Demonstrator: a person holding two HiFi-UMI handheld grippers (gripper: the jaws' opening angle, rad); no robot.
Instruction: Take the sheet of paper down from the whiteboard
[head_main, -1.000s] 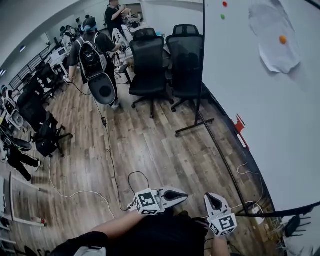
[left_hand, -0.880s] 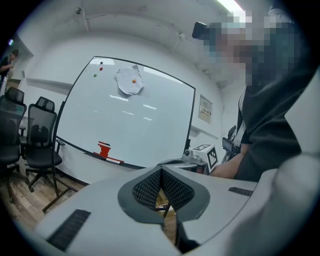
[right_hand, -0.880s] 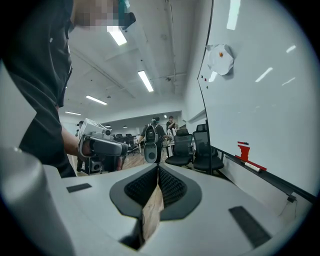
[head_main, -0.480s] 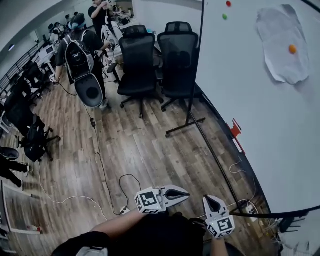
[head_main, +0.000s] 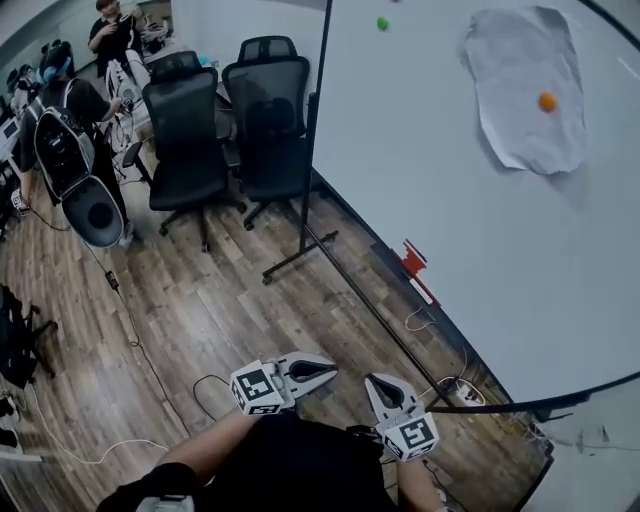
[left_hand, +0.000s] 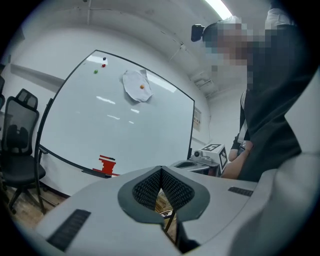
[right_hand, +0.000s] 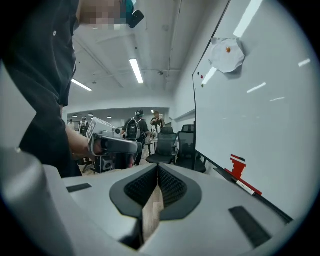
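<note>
A crumpled white sheet of paper (head_main: 520, 85) hangs high on the whiteboard (head_main: 430, 180), pinned by an orange magnet (head_main: 547, 101). Both grippers are held low near my body, far below the sheet and well short of the board. My left gripper (head_main: 333, 366) is shut and empty; in its own view the paper (left_hand: 135, 86) is small, up and to the left. My right gripper (head_main: 376, 383) is also shut with nothing in it; its view shows the paper (right_hand: 227, 54) at the upper right.
Two black office chairs (head_main: 185, 130) (head_main: 270, 110) stand by the board's left end, beside its stand leg (head_main: 300, 255). A red item (head_main: 415, 262) sits on the board's tray. A green magnet (head_main: 382, 23) is on the board. Cables (head_main: 130, 330) cross the wooden floor; people stand at the back left.
I have moved closer to the whiteboard; the paper has shifted left and grown in the head view. Both grippers travelled along with me, staying low and shut.
</note>
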